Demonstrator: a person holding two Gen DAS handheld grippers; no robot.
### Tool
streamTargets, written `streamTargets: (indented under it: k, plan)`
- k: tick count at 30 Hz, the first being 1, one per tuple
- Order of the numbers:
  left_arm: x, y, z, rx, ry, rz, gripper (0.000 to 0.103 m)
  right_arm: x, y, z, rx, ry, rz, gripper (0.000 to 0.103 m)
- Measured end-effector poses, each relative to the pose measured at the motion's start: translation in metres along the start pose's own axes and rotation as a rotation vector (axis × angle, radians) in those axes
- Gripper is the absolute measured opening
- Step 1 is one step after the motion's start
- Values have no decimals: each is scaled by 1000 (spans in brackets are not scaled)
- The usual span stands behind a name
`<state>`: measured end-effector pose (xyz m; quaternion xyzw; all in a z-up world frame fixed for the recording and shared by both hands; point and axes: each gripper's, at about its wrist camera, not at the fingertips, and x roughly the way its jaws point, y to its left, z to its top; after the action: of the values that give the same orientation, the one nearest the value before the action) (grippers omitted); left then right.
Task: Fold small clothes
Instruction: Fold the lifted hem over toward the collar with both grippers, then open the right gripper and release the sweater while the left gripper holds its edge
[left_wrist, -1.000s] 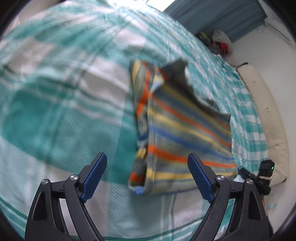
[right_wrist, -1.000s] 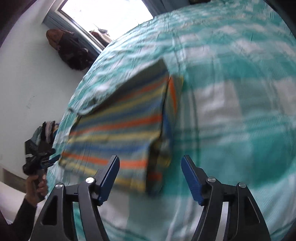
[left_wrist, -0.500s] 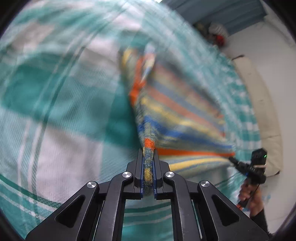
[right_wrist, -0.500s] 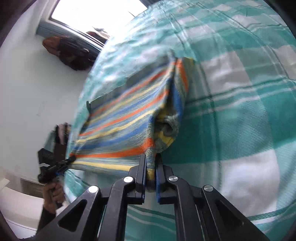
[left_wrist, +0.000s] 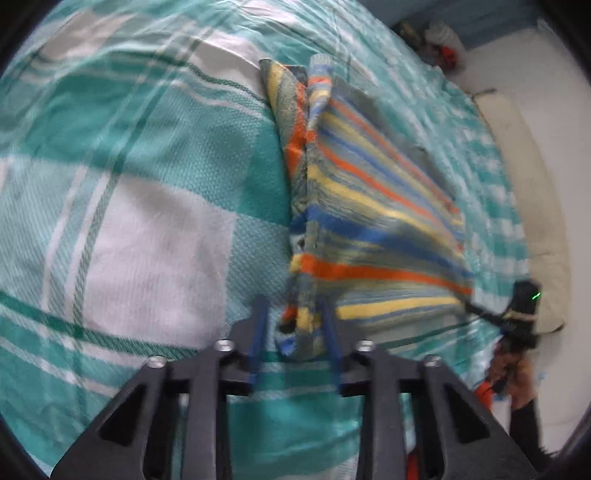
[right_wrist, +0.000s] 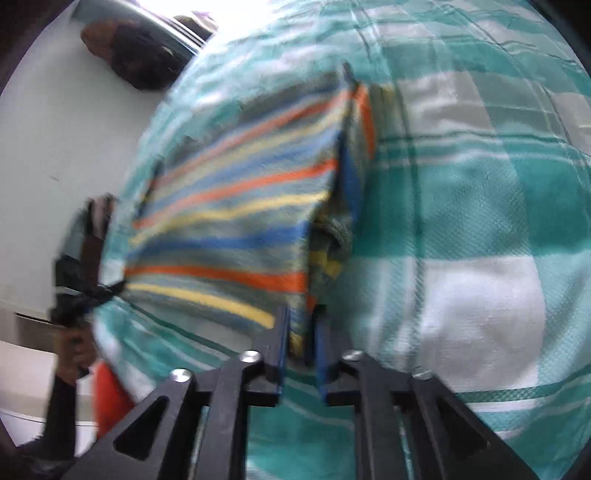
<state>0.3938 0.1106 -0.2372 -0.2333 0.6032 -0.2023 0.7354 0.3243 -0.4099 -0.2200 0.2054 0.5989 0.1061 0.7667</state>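
Left gripper (left_wrist: 294, 341): the garment's near left corner sits between blue pads set a little apart; whether it is pinched cannot be told through the blur.

Striped garment (left_wrist: 369, 221): spread on the teal checked bedspread (left_wrist: 147, 221), near edge lifted between the two tools, likely so it can be carried over for a fold.

Right gripper (right_wrist: 300, 345): jaws nearly closed, the near right corner caught in the narrow gap, so the edge is kept taut.
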Motion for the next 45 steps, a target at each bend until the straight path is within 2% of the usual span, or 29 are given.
streamTargets:
  k: [1, 2, 3, 5, 7, 8, 9, 10, 11, 14, 17, 19, 20, 21, 22, 23, 24, 26, 28, 29, 30, 32, 35, 37, 39, 41, 43, 44, 45]
  plan:
    - [-8, 2, -4, -23, -35, -32, 59, -4, -2, -3, 4, -19, 14, 34]
    - [-12, 2, -7, -20, -57, -36, 74, -9, -3, -7, 3, -38, 27, 36]
    - [-16, 0, -11, -3, -82, -25, 77, -13, -3, -10, -12, -52, 27, 40]
    - [-14, -3, -16, 24, -95, -11, 77, -16, 2, -16, -67, -72, 9, 42]
    - [-5, -8, -16, 27, -99, -19, 73, -12, 10, -17, -112, -91, 8, 42]
    - [-1, -11, -17, 31, -106, -19, 65, -10, 14, -18, -142, -107, 2, 42]
    - [1, -13, -19, 43, -113, -12, 46, -5, 20, -17, -184, -116, -22, 39]
    - [4, -16, -20, 57, -109, 3, 33, -5, 22, -20, -204, -113, -44, 12]
    - [1, -19, -23, 63, -98, 13, 13, -1, 22, -22, -198, -77, -54, 6]
    - [-8, -17, -34, 66, -87, -11, 13, -19, 20, -26, -190, -50, -13, 6]
    - [4, -16, -39, 77, -63, 23, 13, -24, 17, -27, -198, -29, -45, 4]
    - [8, -7, -40, 29, -69, -4, 14, -9, 17, -26, -207, -2, -87, 4]
    - [6, -4, -41, 6, -76, -21, 17, -1, 18, -25, -212, 9, -106, 5]
    - [4, -2, -41, -18, -82, -43, 29, 6, 19, -25, -210, 11, -123, 7]
    - [0, 0, -42, -40, -94, -72, 39, 7, 19, -26, -201, 6, -131, 18]
    - [-4, 0, -43, -50, -116, -97, 60, 5, 18, -26, -186, 0, -132, 22]
    - [-9, -2, -44, -51, -142, -106, 74, 0, 17, -27, -172, -8, -122, 28]
    - [-12, -7, -42, -53, -194, -86, 77, -14, 21, -29, -171, -41, -153, 33]
    - [-3, -12, -38, -56, -194, -104, 56, -34, 34, -32, -213, -99, -210, 33]
    - [5, -15, -36, -57, -180, -111, 22, -47, 45, -31, -241, -140, -223, 33]
    - [13, -18, -34, -60, -162, -103, 10, -54, 54, -29, -258, -164, -210, 33]
    - [21, -19, -35, -63, -147, -86, 9, -64, 74, -18, -288, -192, -133, 33]
    - [12, -16, -41, -66, -163, -82, 7, -49, 100, 2, -303, -194, -51, 33]
    - [4, -5, -47, -91, -174, -88, 7, -17, 104, 23, -255, -167, 1, 33]
    - [1, 5, -49, -113, -174, -103, 7, 23, 90, 39, -142, -96, 20, 33]
    - [1, 5, -50, -106, -177, -105, 7, 67, 81, 44, -71, 24, -68, 30]
    - [-2, 0, -50, -84, -182, -96, 10, 69, 101, 43, -148, 30, -171, 29]
    - [-3, 0, -51, -81, -186, -93, 14, 60, 124, 42, -222, 16, -221, 29]
    - [-3, 0, -52, -78, -193, -94, 22, 52, 142, 40, -270, -4, -233, 29]
